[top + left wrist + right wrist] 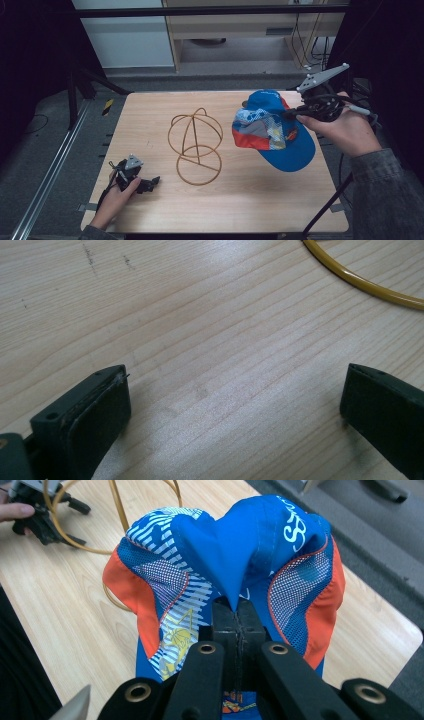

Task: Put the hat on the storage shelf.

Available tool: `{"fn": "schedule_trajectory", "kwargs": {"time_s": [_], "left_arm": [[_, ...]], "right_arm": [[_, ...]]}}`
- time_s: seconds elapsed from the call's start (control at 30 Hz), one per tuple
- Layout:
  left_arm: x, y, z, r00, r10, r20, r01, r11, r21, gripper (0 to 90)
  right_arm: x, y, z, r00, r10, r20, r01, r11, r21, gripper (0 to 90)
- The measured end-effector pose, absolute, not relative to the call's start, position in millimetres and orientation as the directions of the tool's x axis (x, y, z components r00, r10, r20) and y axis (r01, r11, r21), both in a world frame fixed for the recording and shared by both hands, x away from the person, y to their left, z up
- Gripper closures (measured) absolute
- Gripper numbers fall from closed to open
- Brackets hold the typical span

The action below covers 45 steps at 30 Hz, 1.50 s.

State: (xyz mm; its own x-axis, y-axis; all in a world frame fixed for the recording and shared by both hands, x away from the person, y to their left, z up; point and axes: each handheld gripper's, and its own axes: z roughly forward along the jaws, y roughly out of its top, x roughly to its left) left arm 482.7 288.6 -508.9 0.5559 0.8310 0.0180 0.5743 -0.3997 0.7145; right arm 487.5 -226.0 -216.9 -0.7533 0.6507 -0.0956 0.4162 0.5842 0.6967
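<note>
Wood table [260, 205]: light grain, holds a wire frame; L gripper rests on it.
R hand [345, 127]: raised over table's right edge, wrist angled inward.
R gripper [235, 605]: jaws closed, pinching a fold of cap crown fabric.
Cap [272, 130]: blue, w/ orange and white patterned panels; held off the table, just right of wire frame.
L hand [120, 192]: low at near-left corner of table.
L gripper [235, 405]: jaws wide apart, nothing btwn them, close above bare wood.
Wire frame [196, 145]: yellowish dome w/ ring base, standing mid-table, nothing on it.
</note>
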Motion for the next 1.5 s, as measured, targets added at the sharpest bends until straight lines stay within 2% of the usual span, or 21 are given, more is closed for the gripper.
{"fn": "schedule_trajectory", "kwargs": {"time_s": [0.63,1.5], "left_arm": [[482.6,288.8,-508.8,0.557,0.83,0.02,0.574,-0.402,0.713,0.0],[482.5,288.7,-508.5,0.556,0.831,0.021,0.576,-0.403,0.712,0.0]], "right_arm": [[481.0,-189.1,-191.3,-0.771,0.625,-0.121,0.299,0.523,0.798,90.0],[502.9,-102.9,-187.8,-0.85,0.515,-0.109,0.226,0.544,0.808,90.0]]}}
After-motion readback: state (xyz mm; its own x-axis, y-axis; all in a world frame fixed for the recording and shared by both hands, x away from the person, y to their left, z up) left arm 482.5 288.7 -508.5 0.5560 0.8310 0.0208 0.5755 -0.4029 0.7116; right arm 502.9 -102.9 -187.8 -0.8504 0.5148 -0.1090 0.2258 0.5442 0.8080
